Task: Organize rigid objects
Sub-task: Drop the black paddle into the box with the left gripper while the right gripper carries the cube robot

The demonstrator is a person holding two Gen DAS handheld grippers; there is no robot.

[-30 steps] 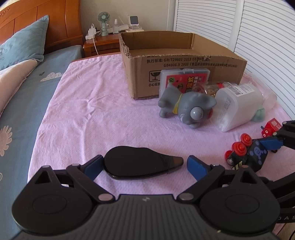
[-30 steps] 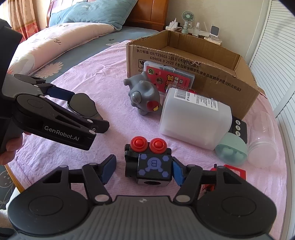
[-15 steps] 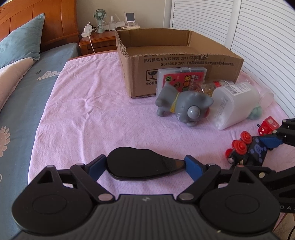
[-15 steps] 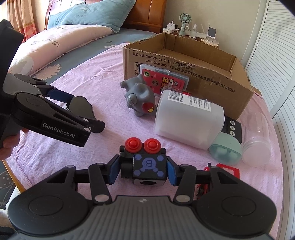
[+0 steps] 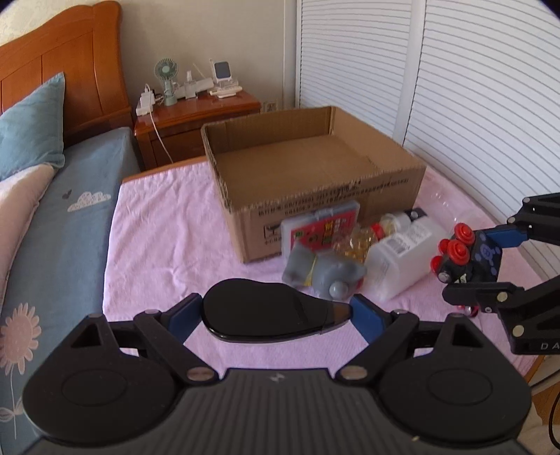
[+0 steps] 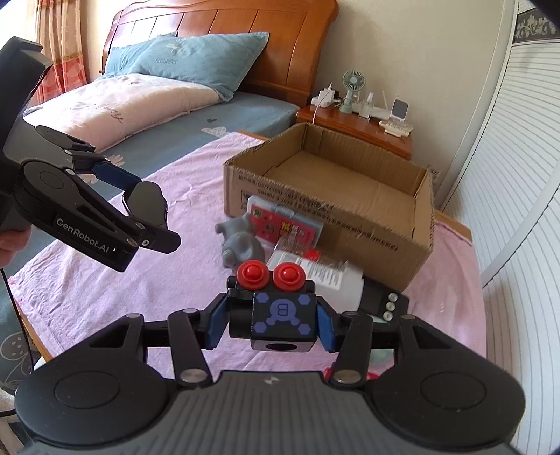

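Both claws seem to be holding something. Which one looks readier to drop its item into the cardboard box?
Probably the right claw: its black toy block points toward the cardboard box. The left claw, holding a flat black object, looks farther back.

Home bedroom, bed (image 6: 224,115), wooden headboard (image 6: 245,31), nightstand (image 5: 196,119)

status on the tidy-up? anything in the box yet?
Done: nothing visible inside the cardboard box. In hand: left gripper is shut on the black mouse, right gripper is shut on the black toy train, both lifted off the pink cloth. Left: grey elephant toy, red card case, white jar.
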